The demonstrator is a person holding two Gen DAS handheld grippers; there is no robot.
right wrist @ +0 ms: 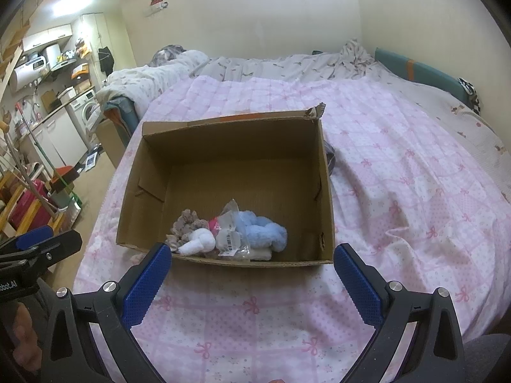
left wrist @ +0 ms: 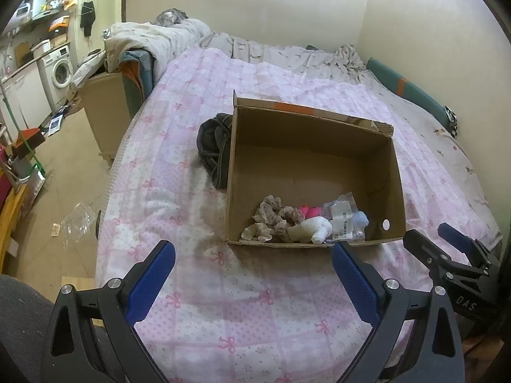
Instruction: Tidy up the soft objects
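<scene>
1. Pink bow-patterned quilt (right wrist: 399,172) covers a wide bed against a cream wall; a kitchen corner with a washing machine (left wrist: 60,70) shows at the far left.
2. Left gripper (left wrist: 254,263) is spread wide, its blue pads holding nothing, hovering over the quilt just short of the cardboard box (left wrist: 306,146).
3. Right gripper (right wrist: 252,265) is likewise spread wide and empty, poised over the quilt in front of the box's near wall.
4. One open box sits on the quilt, its flaps ragged along the far edge.
5. Soft items lie heaped against the box's near wall: one fluffy light-blue piece (right wrist: 263,228), one white plush piece (right wrist: 199,241), a beige frilly bundle (left wrist: 271,215), something pink (left wrist: 308,210), and one clear plastic packet (right wrist: 231,234) with a barcode label.
6. One dark garment (left wrist: 212,146) lies on the quilt, touching the box's outer side wall.
</scene>
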